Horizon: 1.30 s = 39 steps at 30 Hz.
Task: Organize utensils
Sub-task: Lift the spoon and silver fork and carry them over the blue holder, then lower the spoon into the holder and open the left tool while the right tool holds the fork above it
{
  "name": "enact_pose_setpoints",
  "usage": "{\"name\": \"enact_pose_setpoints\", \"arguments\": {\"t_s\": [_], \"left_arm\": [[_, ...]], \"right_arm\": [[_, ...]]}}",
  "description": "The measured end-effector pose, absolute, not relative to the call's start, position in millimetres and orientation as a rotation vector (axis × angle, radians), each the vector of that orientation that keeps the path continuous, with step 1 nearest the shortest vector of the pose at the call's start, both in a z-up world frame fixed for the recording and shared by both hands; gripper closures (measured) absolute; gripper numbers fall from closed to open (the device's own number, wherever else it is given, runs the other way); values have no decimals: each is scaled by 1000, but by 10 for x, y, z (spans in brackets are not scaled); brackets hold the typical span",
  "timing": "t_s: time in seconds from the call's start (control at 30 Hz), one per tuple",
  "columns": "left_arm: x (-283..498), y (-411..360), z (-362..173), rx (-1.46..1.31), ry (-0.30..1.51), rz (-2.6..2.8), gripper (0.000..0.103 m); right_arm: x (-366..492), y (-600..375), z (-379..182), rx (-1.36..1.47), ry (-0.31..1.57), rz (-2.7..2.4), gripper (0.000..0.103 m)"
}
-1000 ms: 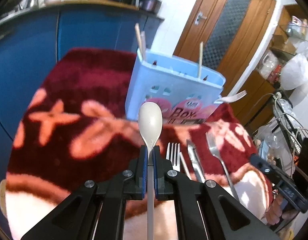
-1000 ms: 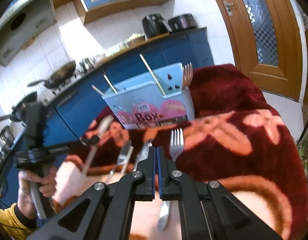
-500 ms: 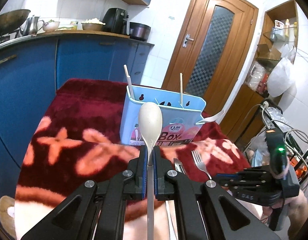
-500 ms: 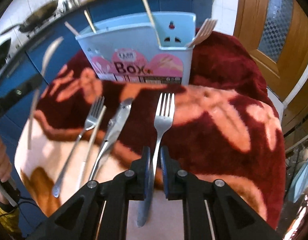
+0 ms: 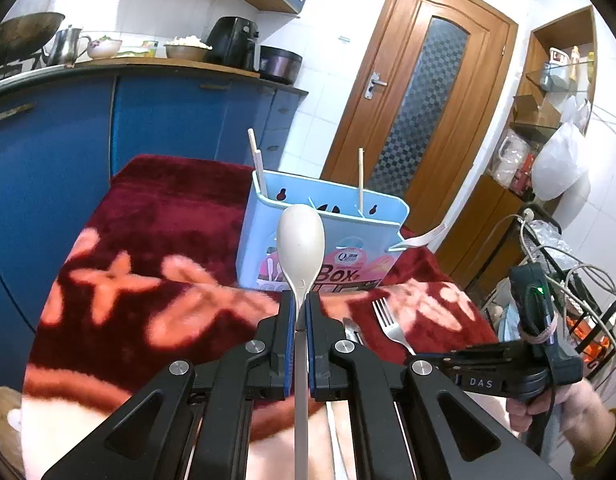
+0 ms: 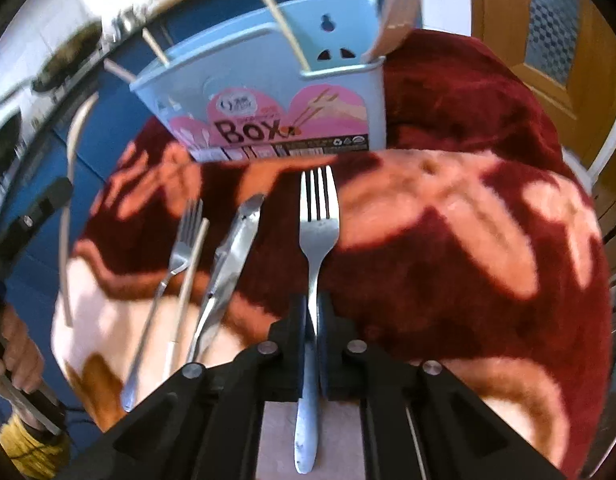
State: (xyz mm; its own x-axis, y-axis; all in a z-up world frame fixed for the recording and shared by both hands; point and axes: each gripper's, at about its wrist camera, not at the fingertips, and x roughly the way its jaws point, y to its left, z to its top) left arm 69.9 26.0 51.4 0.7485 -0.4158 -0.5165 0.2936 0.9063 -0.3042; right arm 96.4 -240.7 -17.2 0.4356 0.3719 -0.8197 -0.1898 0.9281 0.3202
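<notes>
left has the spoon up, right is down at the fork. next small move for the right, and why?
Probably lift straight up. The right gripper looks shut on the neck of the silver metal fork, which appears still flat on the red floral blanket. The light blue plastic utensil box stands just beyond its tines. The left gripper already holds the cream plastic spoon raised.

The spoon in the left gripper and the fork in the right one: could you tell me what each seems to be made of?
The spoon looks like matte cream plastic or a similar composite: an even, dull surface without reflections. The fork looks like polished steel: silvery, with bright glints along tines and handle. The utensil box behind them seems to be pale blue moulded plastic.
</notes>
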Motion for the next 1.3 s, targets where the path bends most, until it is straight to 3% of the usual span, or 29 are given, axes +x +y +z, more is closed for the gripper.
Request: {"name": "enact_pose_setpoints", "arguments": {"t_s": [0.2,0.6,1.3], "left_arm": [[657,242,593,-209,571,-396,98],[743,124,770,-212,493,-391,98],[1031,208,828,-305,407,-348,98]], "right_arm": [[677,-2622,-53,310,896,407,96],[496,-2622,490,280,536,404,96],[1460,-2384,807,220,242,333,96]]}}
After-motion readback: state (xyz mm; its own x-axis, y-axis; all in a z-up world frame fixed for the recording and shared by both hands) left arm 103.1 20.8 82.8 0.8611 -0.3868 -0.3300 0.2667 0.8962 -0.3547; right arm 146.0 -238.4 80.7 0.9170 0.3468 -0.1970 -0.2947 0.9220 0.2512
